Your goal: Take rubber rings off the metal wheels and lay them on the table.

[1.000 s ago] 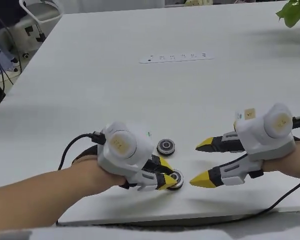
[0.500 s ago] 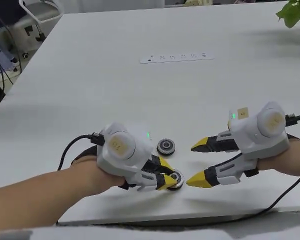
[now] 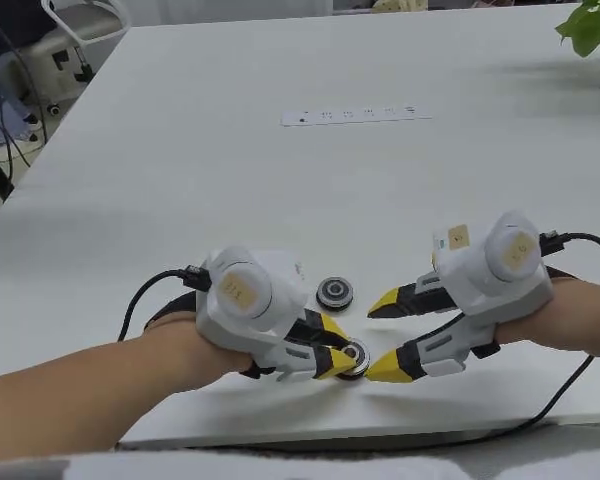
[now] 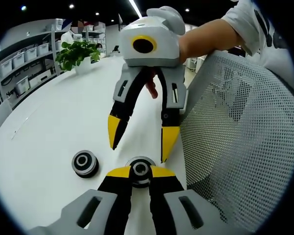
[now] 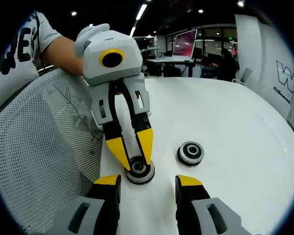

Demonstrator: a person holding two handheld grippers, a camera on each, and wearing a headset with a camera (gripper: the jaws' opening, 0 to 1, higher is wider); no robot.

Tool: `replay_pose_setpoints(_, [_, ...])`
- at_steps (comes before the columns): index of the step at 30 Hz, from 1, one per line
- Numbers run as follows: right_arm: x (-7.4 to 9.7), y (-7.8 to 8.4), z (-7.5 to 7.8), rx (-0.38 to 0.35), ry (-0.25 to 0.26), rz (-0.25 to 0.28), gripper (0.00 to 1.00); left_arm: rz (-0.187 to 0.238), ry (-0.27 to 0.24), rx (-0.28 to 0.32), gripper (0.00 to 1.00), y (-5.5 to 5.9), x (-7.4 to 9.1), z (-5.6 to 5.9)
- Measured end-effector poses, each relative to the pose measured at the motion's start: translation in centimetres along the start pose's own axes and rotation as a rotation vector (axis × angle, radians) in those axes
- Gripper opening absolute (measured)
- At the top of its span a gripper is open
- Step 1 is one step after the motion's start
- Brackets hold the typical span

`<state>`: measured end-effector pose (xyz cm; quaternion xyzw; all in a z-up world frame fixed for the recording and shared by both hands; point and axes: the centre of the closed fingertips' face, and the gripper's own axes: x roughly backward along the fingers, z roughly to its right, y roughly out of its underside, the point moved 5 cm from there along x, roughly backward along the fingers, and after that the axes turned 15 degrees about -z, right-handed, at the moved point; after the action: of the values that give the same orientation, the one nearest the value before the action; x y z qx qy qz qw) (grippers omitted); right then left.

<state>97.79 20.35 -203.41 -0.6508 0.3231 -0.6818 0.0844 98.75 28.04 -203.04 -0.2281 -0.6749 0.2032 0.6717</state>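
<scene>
Two small metal wheels with black rubber rings lie near the table's front edge. My left gripper is shut on the nearer wheel, which rests on the table; in the left gripper view my yellow tips clamp this wheel from both sides. My right gripper is open, its tips facing that wheel from the right and close to it. In the right gripper view its open jaws stand just short of the clamped wheel. The second wheel lies free just behind.
A white power strip lies mid-table, far from the work. A green plant stands at the back right corner. A mesh chair back is behind the table's front edge. Cables trail from both grippers.
My right gripper has moved left and a little nearer, closing in on the clamped wheel while staying open. The left gripper and both wheels have not moved.
</scene>
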Motion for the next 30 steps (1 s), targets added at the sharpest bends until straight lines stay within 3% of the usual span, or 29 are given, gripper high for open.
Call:
replay_pose_setpoints(9, [-1.5,-0.1,-1.2,0.061,-0.02,-0.032,0.32,0.003,-0.004,0.0,0.08,0.0,0.0,0.0])
replay_pose_setpoints(14, [-2.0,-0.1,-1.6,0.079,-0.02,-0.039,0.32,0.004,-0.004,0.0,0.08,0.0,0.0,0.0])
replay_pose_setpoints(24, [-1.7,-0.4,-1.0,0.018,-0.006,0.015,0.26,0.007,-0.006,0.003,0.08,0.0,0.0,0.0])
replay_pose_setpoints(30, [-1.7,-0.1,-1.0,0.011,-0.012,0.02,0.24,0.008,-0.006,0.005,0.08,0.0,0.0,0.0])
